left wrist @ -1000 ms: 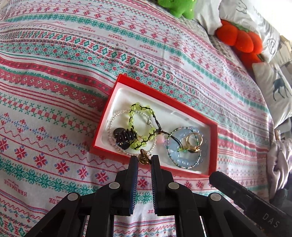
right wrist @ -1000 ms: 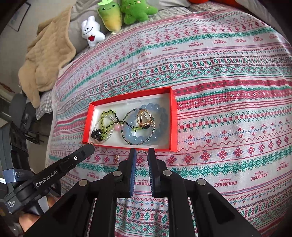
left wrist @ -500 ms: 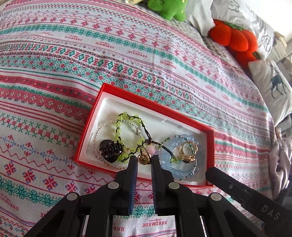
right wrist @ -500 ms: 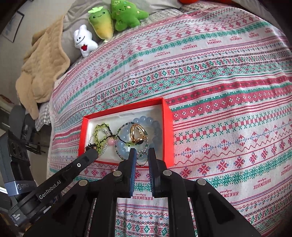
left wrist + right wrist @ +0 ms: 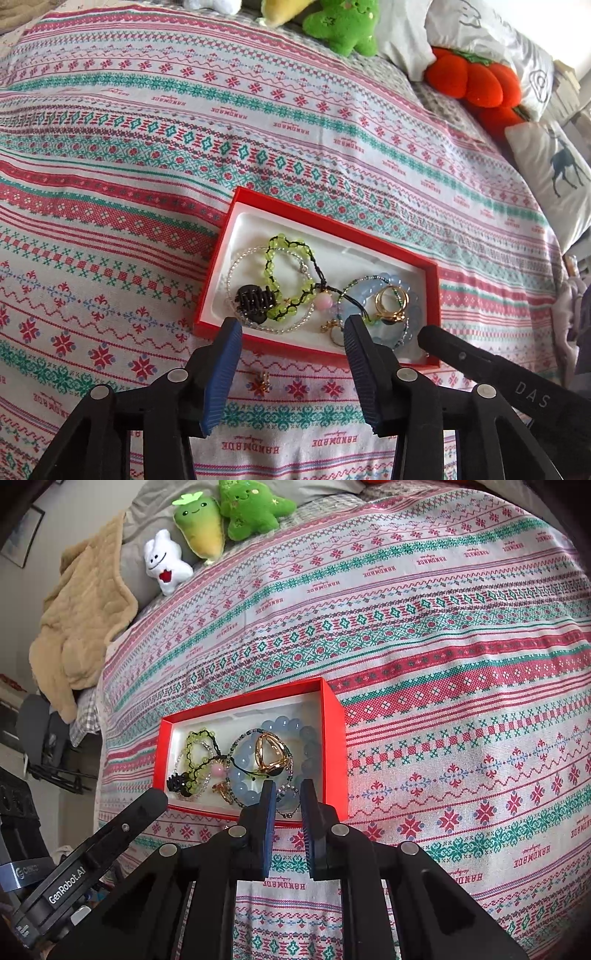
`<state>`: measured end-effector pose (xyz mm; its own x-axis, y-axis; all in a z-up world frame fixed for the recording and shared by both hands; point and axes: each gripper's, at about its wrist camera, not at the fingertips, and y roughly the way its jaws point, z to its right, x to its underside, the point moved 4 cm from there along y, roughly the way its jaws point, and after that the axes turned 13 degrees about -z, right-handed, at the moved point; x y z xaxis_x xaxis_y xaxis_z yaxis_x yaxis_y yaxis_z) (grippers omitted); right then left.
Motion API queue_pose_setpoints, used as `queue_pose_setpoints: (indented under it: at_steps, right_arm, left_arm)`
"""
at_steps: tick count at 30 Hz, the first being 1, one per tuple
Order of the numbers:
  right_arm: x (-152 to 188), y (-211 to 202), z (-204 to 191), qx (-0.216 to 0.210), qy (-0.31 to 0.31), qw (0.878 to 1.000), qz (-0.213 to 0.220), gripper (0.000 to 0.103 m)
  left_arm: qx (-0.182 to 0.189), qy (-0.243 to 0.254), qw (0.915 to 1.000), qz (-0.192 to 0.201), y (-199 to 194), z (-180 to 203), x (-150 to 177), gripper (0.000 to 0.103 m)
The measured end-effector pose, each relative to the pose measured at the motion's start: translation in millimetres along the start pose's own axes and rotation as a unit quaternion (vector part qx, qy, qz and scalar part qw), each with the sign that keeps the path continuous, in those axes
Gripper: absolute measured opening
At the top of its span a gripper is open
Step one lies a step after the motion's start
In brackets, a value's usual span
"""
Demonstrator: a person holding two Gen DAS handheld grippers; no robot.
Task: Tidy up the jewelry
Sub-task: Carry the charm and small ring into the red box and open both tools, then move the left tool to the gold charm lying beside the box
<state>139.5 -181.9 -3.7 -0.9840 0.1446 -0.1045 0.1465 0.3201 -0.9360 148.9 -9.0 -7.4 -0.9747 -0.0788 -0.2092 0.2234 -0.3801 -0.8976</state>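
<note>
On the patterned woven bedspread (image 5: 147, 155), we are looking at a shallow red box (image 5: 218, 258) with a smooth white lining, lying just ahead of both grippers. In it we are seeing a green bead bracelet (image 5: 275, 258) on black cord, a clear seed-bead loop (image 5: 236, 266), a black claw clip (image 5: 255, 299), a round pink bead (image 5: 323, 301), a blue bead bracelet (image 5: 277, 723) of glossy spheres and two gold rings (image 5: 391, 302). A small gold ring (image 5: 334, 330) is lying in the box near its front wall, between the fingers of our left gripper (image 5: 291, 325), whose jaws have just been opening; they are now standing wide and gripping nothing. A tiny gold charm (image 5: 261, 380) is sitting on the cloth below it, outside the box. Our right gripper (image 5: 288, 794) is tilting steeply down over the box's near right corner, jaws nearly closed around a thin beaded loop (image 5: 286, 801); whether the pads are pinching it, we cannot tell.
</note>
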Motion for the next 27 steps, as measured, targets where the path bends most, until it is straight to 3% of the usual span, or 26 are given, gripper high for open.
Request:
queue_pose_setpoints:
  at_steps: [3, 5, 7, 8, 15, 27]
  right_arm:
    - [-1, -6, -3, 0.002, -0.008, 1.0, 0.004, 0.019]
    - [0, -12, -3, 0.001, -0.013, 1.0, 0.012, 0.031]
    - [0, -19, -2, 0.0, -0.016, 1.0, 0.019, 0.051]
    - [1, -22, -2, 0.0, -0.018, 1.0, 0.021, 0.053]
    - [9, -38, 11, 0.015, -0.023, 1.0, 0.015, 0.054]
    - [29, -67, 36, 0.043, -0.033, 0.998, 0.013, 0.059]
  left_arm:
    - [-0.005, 0.0, 1.0, -0.001, -5, -5, 2, 0.061]
    - [-0.009, 0.0, 1.0, -0.003, -8, -9, 5, 0.065]
    - [-0.016, 0.002, 0.9999, -0.006, -10, -14, 8, 0.068]
    - [-0.019, 0.003, 0.9998, -0.008, -11, -16, 10, 0.07]
    - [-0.037, 0.0, 0.999, -0.024, -16, -36, 22, 0.081]
    - [-0.068, -0.013, 0.9969, -0.037, -26, -69, 36, 0.083]
